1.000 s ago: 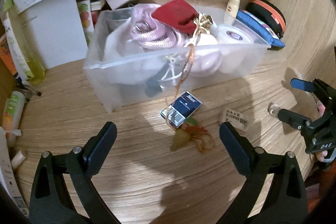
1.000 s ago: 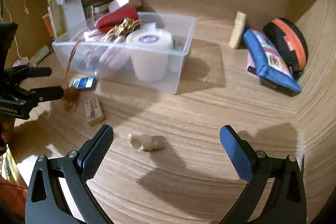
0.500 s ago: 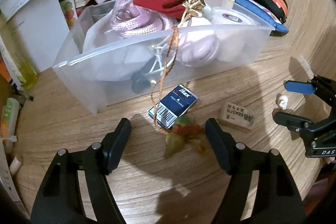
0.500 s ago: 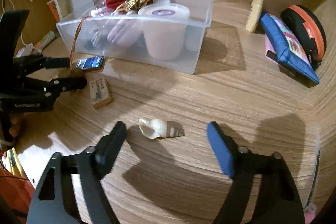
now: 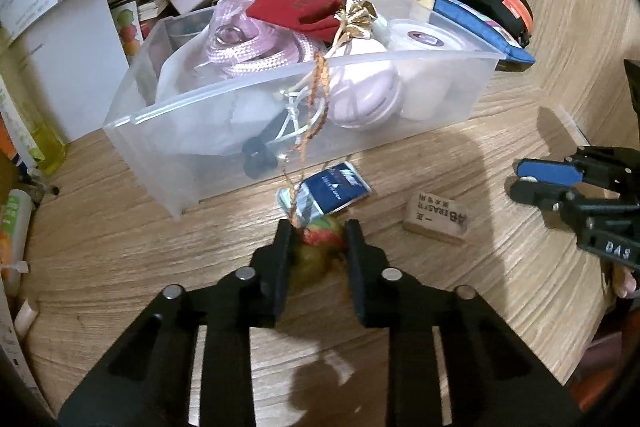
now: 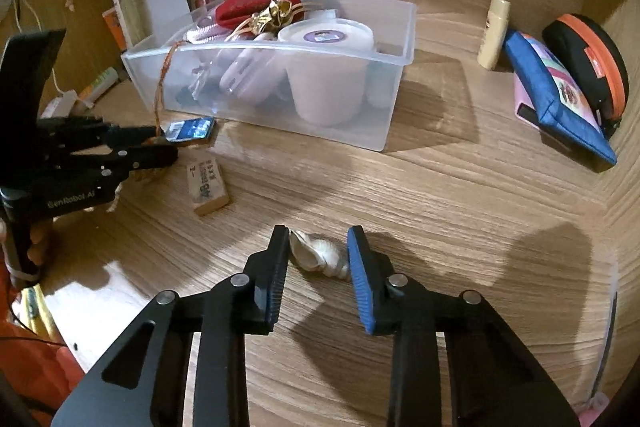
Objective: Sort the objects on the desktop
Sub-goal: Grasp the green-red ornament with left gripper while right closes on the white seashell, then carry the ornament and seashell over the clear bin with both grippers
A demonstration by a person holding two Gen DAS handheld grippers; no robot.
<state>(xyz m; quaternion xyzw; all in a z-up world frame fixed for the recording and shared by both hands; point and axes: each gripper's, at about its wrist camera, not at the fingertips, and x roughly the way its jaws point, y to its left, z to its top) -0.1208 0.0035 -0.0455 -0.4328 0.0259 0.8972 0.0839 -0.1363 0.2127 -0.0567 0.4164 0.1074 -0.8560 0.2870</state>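
Note:
My left gripper (image 5: 318, 234) is shut on a red and green ornament (image 5: 313, 262) lying on the wooden desk; its orange cord (image 5: 320, 83) runs up over the rim of a clear plastic box (image 5: 240, 91) full of small items. A white seashell (image 6: 320, 255) lies on the desk between the blue pads of my right gripper (image 6: 318, 239), whose jaws are closing, and both pads touch the shell. A blue staple box (image 5: 337, 187) and a tan eraser (image 5: 437, 219) lie just in front of the clear box. In the right wrist view the left gripper (image 6: 168, 147) sits at the left.
A blue pouch (image 6: 556, 99), an orange-and-black round case (image 6: 588, 63) and a cream tube (image 6: 495, 31) lie at the back right. A white folder (image 5: 68, 39), papers and bottles crowd the back left. Wooden walls close the desk at the back and right.
Both grippers went from wide open to closed: the left onto the ornament, the right onto the seashell. Both views drew closer to the desk objects.

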